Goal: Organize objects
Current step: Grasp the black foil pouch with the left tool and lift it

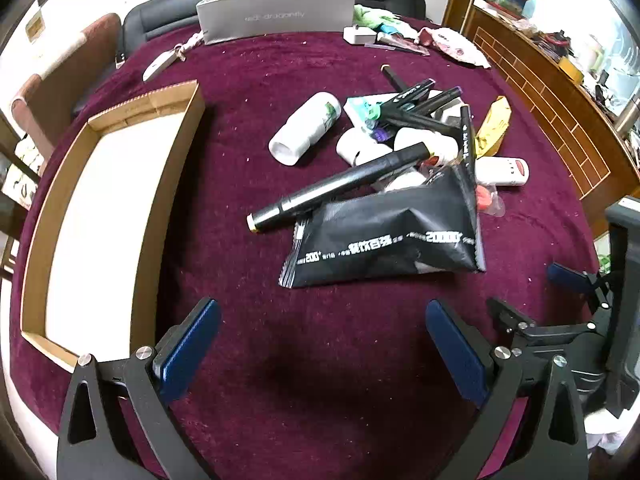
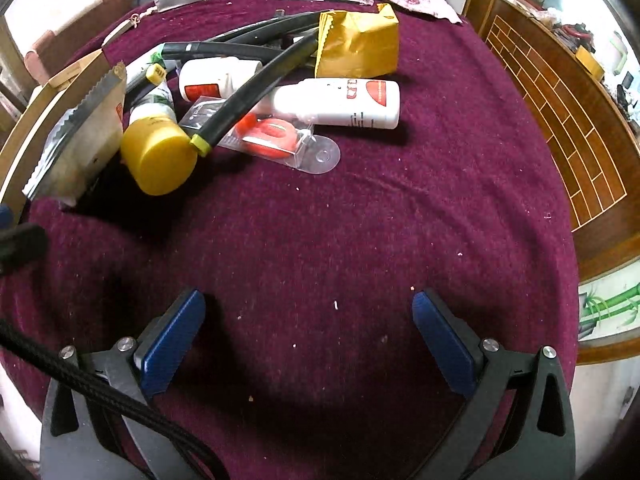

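Since both of my grippers are spread about as wide as they go with nothing between the pads, nothing's sorted yet: the left gripper (image 1: 322, 344) and right gripper (image 2: 308, 334) both hang over bare maroon tablecloth (image 2: 360, 220), short of the pile. The cardboard tray (image 1: 172, 184), sitting at about 9 o'clock in the left wrist view, is empty, white floor showing. My worry is the pile itself, up around 1 o'clock from the left gripper. The long black marker (image 1: 340, 184) lies partly across the black foil pouch (image 1: 384, 236), and more markers are stacked over the white bottles behind, so grabbing the pouch first would probably roll that marker off, maybe nudge the white bottle (image 1: 306, 128) lying on its side too. The pouch is also floppy and slick-looking, so I'd guess a pinch at one edge could slip. The right wrist view shows stuff the left one hides or barely catches: a yellow-capped bottle (image 2: 160, 156) at 10 o'clock, a clear blister pack with something orange in it (image 2: 280, 140), a red-labelled white bottle (image 2: 344, 104), and a yellow paper packet (image 2: 360, 44) at 12. The left view alone gives me the tray's whole inside.
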